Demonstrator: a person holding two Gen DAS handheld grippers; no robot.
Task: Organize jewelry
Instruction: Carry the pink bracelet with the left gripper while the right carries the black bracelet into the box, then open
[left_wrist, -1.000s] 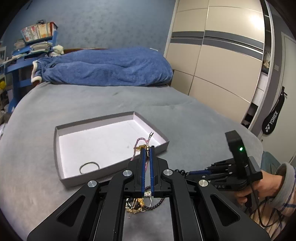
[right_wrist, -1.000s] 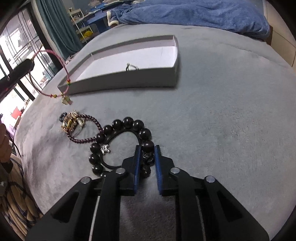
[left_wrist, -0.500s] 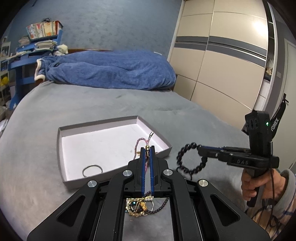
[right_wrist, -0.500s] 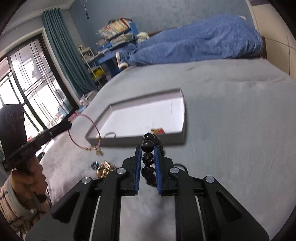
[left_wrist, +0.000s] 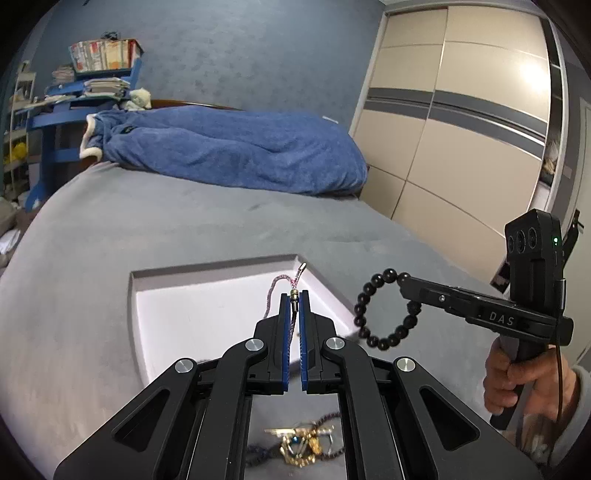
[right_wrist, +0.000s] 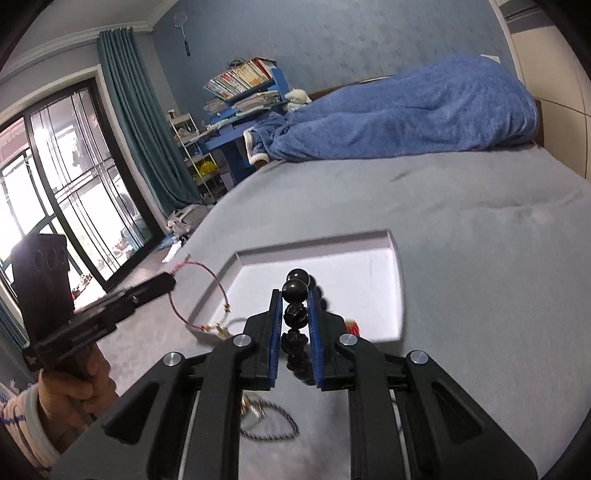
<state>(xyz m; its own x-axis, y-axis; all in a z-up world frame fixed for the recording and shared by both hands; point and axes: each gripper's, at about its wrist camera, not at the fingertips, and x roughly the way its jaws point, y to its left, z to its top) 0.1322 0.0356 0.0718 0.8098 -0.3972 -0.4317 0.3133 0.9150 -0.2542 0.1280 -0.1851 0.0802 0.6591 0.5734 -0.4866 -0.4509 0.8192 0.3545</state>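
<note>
Right wrist: bead bracelet between tool fingers.

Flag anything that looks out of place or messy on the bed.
A tangled heap of gold pieces and purple bead chain lies loose on the grey bedcover, outside the tray and partly hidden under the left tool.

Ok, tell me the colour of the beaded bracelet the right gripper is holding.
Black, glossy round beads. The beaded bracelet hanging from the right gripper shows best in the left wrist view.

Left hand-held gripper pinching cord bracelet, tray
</note>
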